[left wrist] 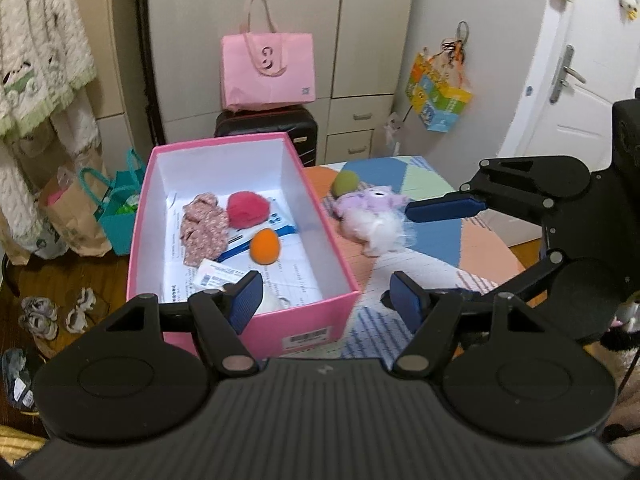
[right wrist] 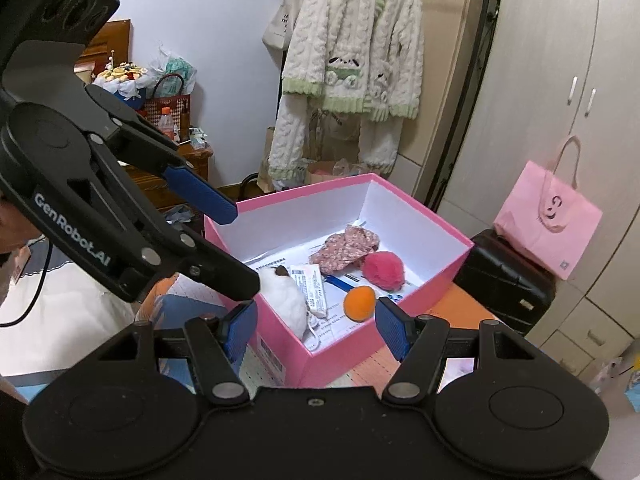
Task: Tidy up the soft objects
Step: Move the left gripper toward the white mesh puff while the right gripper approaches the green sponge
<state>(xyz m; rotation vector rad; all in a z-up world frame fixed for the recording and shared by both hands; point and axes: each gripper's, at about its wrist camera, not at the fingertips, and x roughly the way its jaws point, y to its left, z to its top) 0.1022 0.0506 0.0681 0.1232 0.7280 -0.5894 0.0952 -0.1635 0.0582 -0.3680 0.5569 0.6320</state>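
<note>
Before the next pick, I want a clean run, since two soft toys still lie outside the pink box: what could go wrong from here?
1. The green ball rests against the purple and white plush toy; lifting the plush could send it rolling off the table.
2. The left gripper and right gripper hang close together, both open and empty, and could collide.
3. The pink box sits near the table's edge; a bump might shift it.

each camera rode close behind its own gripper, tilted down. the left view faced the wardrobe over the pink box (left wrist: 244, 216); the right view faced the hanging sweater. both shared that box.
</note>
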